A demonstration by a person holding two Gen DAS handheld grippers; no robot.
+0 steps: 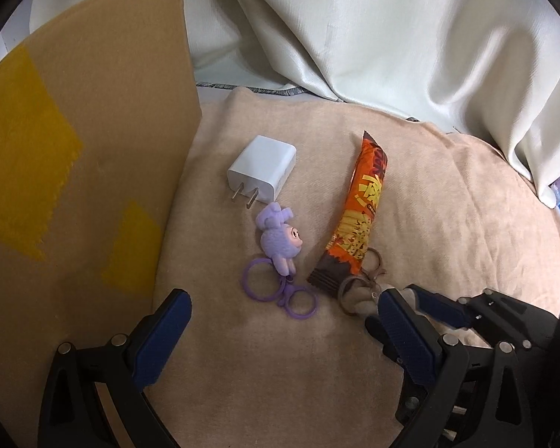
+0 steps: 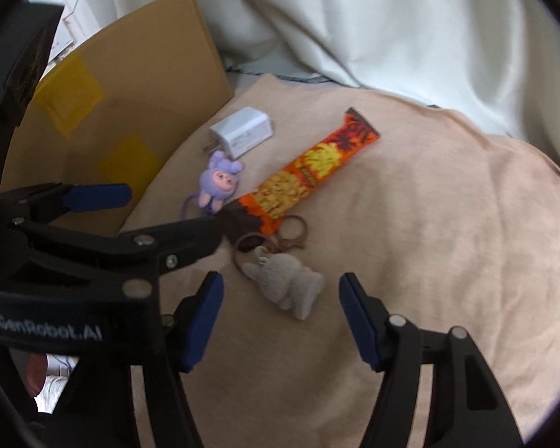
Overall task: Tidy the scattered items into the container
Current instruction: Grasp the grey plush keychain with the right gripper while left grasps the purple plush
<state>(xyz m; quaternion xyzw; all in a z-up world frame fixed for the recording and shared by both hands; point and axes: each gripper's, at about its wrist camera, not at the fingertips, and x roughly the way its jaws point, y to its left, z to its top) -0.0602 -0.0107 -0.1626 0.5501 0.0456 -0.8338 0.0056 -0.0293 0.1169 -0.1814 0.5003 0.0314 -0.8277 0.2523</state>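
My right gripper (image 2: 280,317) had its fingers released, flanking the grey keychain (image 2: 285,283); my left gripper (image 1: 283,332) gaped too.

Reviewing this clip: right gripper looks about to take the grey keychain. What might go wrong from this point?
1. The grey plush keychain has brown rings lying partly under the orange snack wrapper; lifting the toy may drag the wrapper along.
2. The left gripper hovers open close beside the right gripper; their fingers could collide.
3. The purple keychain lies against the white charger, so grabbing either may shift the other.
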